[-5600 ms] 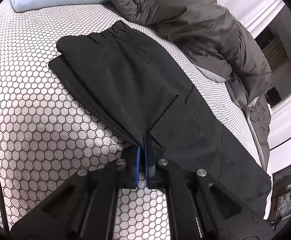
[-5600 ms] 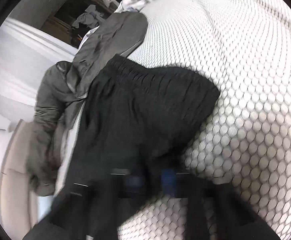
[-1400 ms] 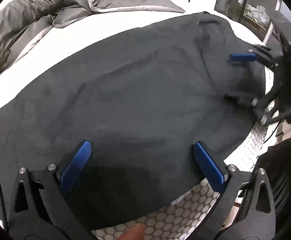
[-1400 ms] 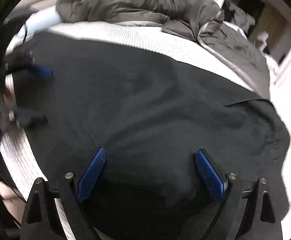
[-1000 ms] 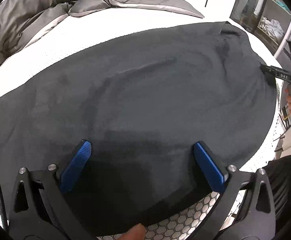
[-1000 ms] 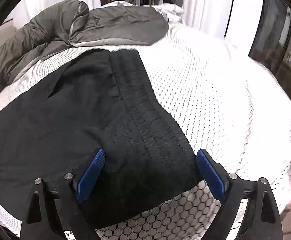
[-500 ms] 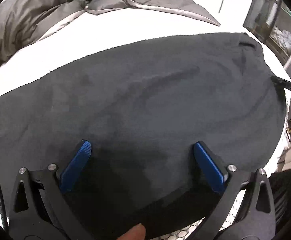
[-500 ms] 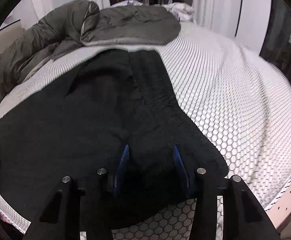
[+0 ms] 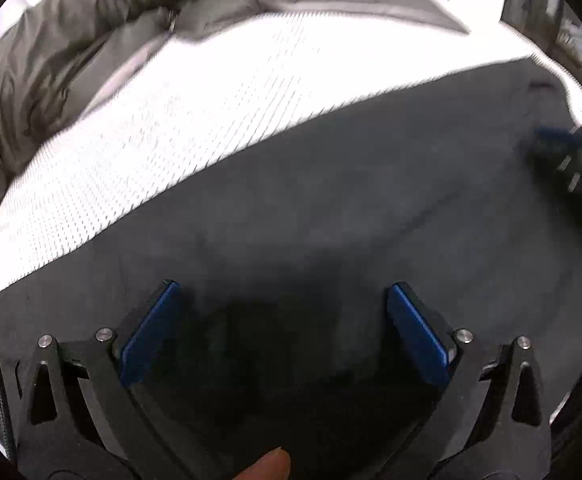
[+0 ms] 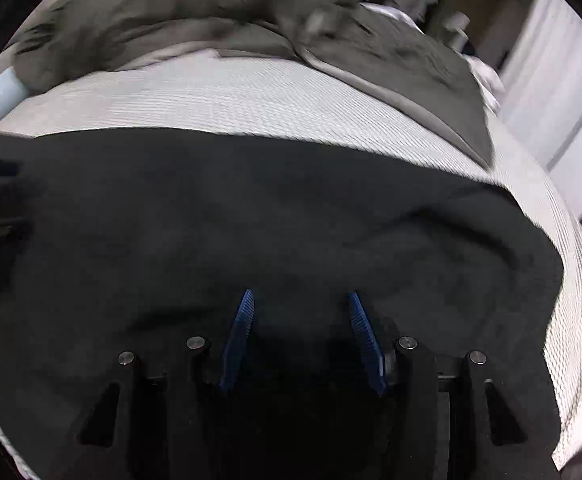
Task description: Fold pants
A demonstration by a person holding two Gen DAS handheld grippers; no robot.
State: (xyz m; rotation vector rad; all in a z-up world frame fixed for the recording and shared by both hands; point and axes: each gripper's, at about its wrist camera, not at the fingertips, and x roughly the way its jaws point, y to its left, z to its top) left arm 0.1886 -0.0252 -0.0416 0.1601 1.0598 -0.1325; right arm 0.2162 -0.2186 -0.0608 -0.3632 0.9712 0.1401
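pants flat on bed; left gripper released, right gripper half-spread after brief re-widening, grasping nothing; risk: single-layer pinch skews fold.

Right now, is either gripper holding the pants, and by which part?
Neither: left gripper and right gripper fingers stand apart over the black pants, gripping no fabric.

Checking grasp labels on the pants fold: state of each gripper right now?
Left gripper: open wide over the black pants, gripping nothing.
Right gripper: half open, just widened slightly; pants between fingers, no clamp visible.
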